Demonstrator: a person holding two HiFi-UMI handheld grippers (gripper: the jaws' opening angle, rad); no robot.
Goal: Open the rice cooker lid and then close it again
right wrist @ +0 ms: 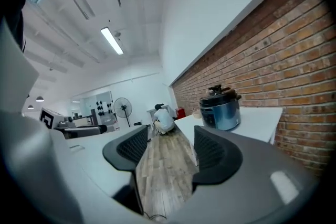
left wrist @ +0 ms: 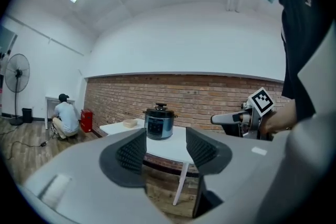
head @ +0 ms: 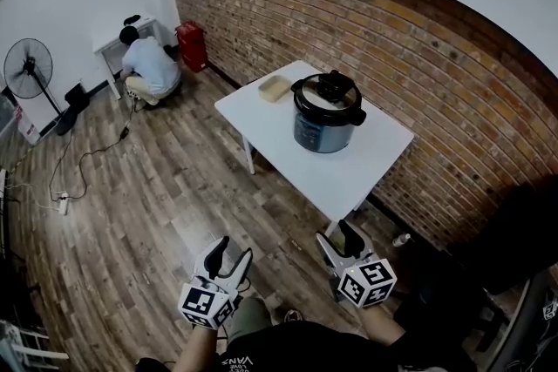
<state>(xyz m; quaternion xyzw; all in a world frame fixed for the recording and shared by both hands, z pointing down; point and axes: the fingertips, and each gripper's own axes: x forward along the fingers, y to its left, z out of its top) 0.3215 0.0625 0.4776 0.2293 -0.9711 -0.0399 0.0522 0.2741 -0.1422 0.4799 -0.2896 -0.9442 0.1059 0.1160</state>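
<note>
Jaws of the left gripper [head: 234,251] and right gripper [head: 336,236] are held apart, empty; the closed rice cooker [head: 325,111] is seen well ahead.

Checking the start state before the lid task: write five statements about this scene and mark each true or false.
1. The rice cooker stands on the white table with its lid closed. True.
2. The left gripper is clamped on the lid. False: its jaws stand apart with nothing between them, well short of the table.
3. The right gripper is open and empty. True.
4. The rice cooker is the only thing on the table. False: a tan container lies beside it.
5. A person crouches near the far corner of the room. True.
</note>
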